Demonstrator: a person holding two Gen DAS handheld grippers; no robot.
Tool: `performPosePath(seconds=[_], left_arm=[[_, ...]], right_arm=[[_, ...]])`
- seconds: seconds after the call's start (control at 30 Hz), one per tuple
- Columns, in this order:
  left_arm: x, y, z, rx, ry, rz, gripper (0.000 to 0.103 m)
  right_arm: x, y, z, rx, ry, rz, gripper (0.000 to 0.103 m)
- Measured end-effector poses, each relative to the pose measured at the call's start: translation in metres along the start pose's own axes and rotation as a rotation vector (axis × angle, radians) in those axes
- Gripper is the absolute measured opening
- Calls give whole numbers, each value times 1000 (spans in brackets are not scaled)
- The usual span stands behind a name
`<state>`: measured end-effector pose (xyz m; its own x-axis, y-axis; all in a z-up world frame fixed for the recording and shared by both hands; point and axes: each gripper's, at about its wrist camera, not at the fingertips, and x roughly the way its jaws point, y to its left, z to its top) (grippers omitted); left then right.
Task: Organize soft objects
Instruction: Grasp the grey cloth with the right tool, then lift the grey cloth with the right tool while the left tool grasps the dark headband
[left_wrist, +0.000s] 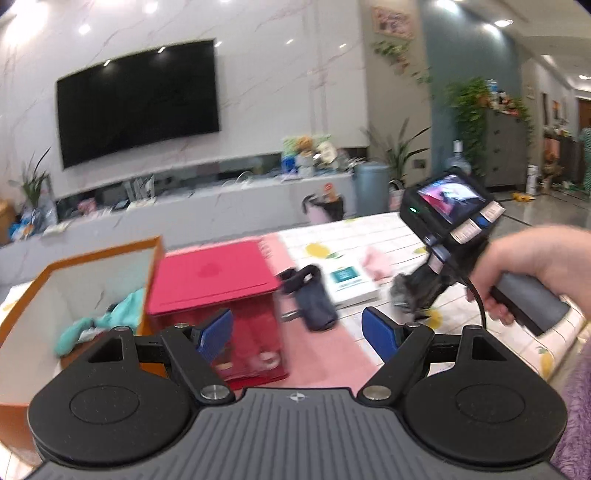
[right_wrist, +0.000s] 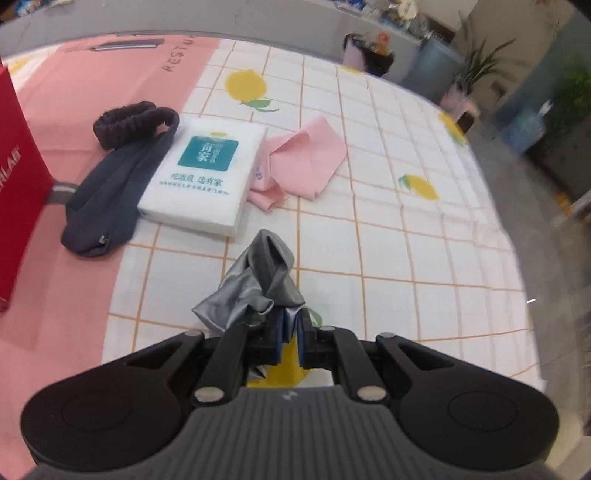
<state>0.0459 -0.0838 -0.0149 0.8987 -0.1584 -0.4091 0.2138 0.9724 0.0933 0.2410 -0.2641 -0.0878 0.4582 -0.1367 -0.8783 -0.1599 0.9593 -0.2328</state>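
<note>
Mid-pick — right gripper (right_wrist: 290, 332) clenched on a crumpled grey cloth (right_wrist: 258, 284), fingers (right_wrist: 277, 334) pinching its near end while the rest bunches up ahead of them, above the lemon-print tabletop (right_wrist: 406, 240). From the left wrist view, same cloth seen dangling under the right gripper (left_wrist: 419, 295), apparently just clear of the surface, though blur makes that hard to confirm. Left gripper (left_wrist: 297, 334) released, blue fingers (left_wrist: 216, 332) spread wide with nothing between them, hovering near an orange box (left_wrist: 103, 254) with a white interior — teal fabric (left_wrist: 110, 317) already lying inside.

Reads as the carry stage: one soft item secured, not yet delivered. Still waiting on the tabletop: a dark pouch with a scrunched band (right_wrist: 118, 177), a white tissue pack (right_wrist: 207, 173) touching its side, and a folded pink cloth (right_wrist: 303, 158) tucked against the pack's far edge. Red box (left_wrist: 218, 284) standing between the orange box and those items.

Next move, judged from this: lift enough to clear the red box, travel across to the open orange box, lower over the teal fabric, then let go. Likely snag — the loose tail of the cloth dragging over the dark pouch or catching a box rim. Empty left gripper well placed to steady the box or fetch the pouch.
</note>
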Motion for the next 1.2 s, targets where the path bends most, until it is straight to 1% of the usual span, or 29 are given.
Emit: performPosePath(seconds=[0.1,0.2,0.27,0.3,0.33,0.37,0.4,0.47,0.57,0.67,0.7,0.73,0.77,0.8,0.83,0.9,0.97,1.03,1.1,1.13,1.2], left_arm=[[6,-20,-5,52,-18,21,93],[22,-36,-3,42,28,31,93],[34,-46,2,25,53,9,93],[38,-50,4,25,52,2,93],[44,-56,6,31,44,-1,93],[49,-60,7,38,35,-5,93],[56,-63,9,42,25,-11,93],[72,-68,10,37,14,-3,93],[97,-73,9,40,40,50,93],[119,-76,6,45,73,104,93],[123,-75,6,39,75,113,93],[126,-73,6,30,71,119,93],[129,-71,6,22,72,121,93],[128,-70,5,18,75,124,93],[127,-69,4,20,74,130,92],[121,-69,-3,59,70,144,91],[109,-67,-13,89,62,156,91],[105,-65,-20,106,83,154,91],[99,-62,-22,109,102,152,91],[97,-61,-23,105,102,151,91],[92,-58,-21,92,96,145,91]], right_arm=[[2,-16,4,-52,32,86,5],[8,-37,9,-25,73,187,5],[10,-41,8,-60,80,224,5],[10,-41,7,-96,87,209,7],[7,-34,2,-138,101,167,9],[5,-30,-1,-173,110,130,10],[3,-27,-5,-203,107,115,9],[3,-29,-9,-221,93,123,9],[6,-43,-4,-167,113,166,9],[8,-53,-3,-117,106,205,10],[10,-58,-3,-88,106,219,15],[11,-64,-2,-46,100,231,44],[14,-70,-1,7,95,238,62],[18,-77,0,60,104,248,88],[22,-83,2,115,117,271,88],[26,-93,5,226,136,349,87],[23,-97,9,323,110,417,87],[18,-92,15,351,78,485,88],[14,-82,22,362,64,531,89],[13,-74,25,358,66,536,89],[13,-56,29,313,82,491,89]])
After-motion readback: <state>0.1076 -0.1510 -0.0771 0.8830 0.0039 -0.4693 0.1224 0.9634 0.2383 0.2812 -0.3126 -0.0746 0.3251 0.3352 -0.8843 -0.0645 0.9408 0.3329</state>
